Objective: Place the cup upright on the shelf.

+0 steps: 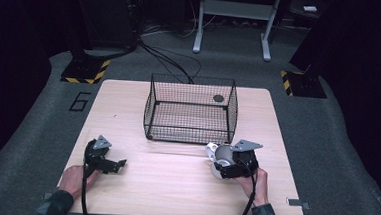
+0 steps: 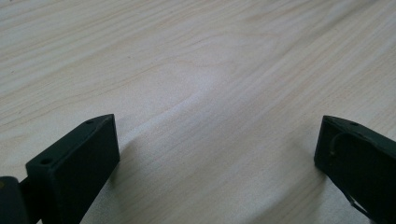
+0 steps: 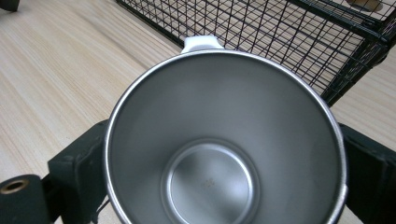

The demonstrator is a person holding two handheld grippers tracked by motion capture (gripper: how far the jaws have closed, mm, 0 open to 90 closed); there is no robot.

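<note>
We see a table (image 1: 173, 186) of pale wood-grain laminate, smooth with a soft sheen. The basket (image 1: 190, 112) is thin black wire mesh, matt. The cup (image 3: 224, 154) looks like brushed steel inside, satin-bright with a polished rim, and its handle (image 3: 201, 42) looks like white glossy plastic. The jaws of both grippers are matt black, plastic by the look. The floor (image 1: 341, 147) is grey, rough carpet.
</note>
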